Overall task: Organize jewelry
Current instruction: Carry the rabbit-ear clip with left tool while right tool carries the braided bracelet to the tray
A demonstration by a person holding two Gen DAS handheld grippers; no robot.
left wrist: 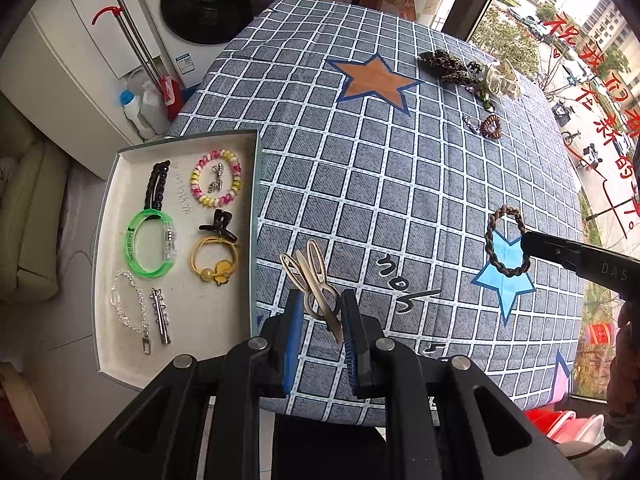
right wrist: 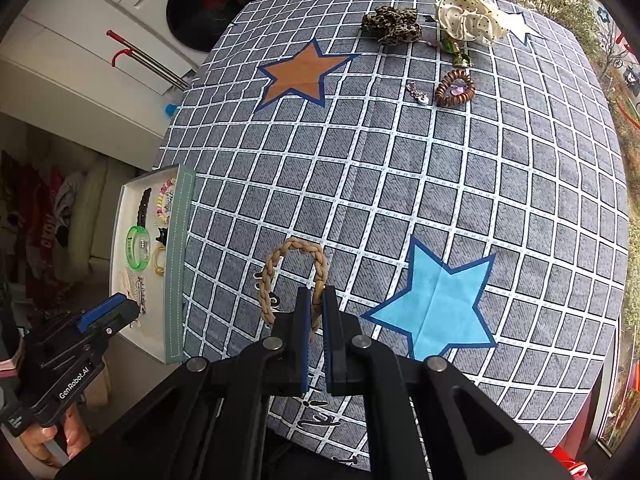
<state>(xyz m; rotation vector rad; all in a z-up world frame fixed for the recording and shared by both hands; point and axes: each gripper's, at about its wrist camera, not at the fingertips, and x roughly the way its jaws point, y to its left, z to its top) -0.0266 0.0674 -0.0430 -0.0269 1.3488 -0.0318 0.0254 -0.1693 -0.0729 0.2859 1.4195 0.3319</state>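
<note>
Jaws of the left gripper [left wrist: 322, 312] are clamped on beige hair clips [left wrist: 312, 280], which stick up and out between the blue pads above the counter [left wrist: 360, 184], just beside the tray; there look to be three overlapping loops, though the exact count is hard to tell. Jaws of the right gripper [right wrist: 317, 308] are pressed together on one braided brown hair tie [right wrist: 294, 276], a rope-like ring of tan and darker strands held by one side, the rest of the loop hanging free above the checked cloth, near the blue star [right wrist: 436, 304].

One white tray [left wrist: 120, 168] with a grey-green rim sits at the counter's left edge. I count eight pieces in it: a black beaded clip [left wrist: 157, 186], a pink-and-yellow coil tie [left wrist: 216, 178] with a small silver charm [left wrist: 215, 182] inside its ring, a green translucent bangle [left wrist: 150, 244], a black claw clip [left wrist: 220, 226], a yellow elastic tie [left wrist: 214, 260], a clear bead bracelet [left wrist: 128, 304] and a silver barrette [left wrist: 160, 316].

At the far side of the counter lie five loose pieces: one leopard-print scrunchie [right wrist: 394, 24], one cream dotted scrunchie [right wrist: 472, 16], one brown coil tie [right wrist: 455, 88], one small silver trinket [right wrist: 418, 94] and one green shiny piece [right wrist: 458, 52], whose form is hard to make out.

In the right wrist view the tray's wall hides much of its contents.
</note>
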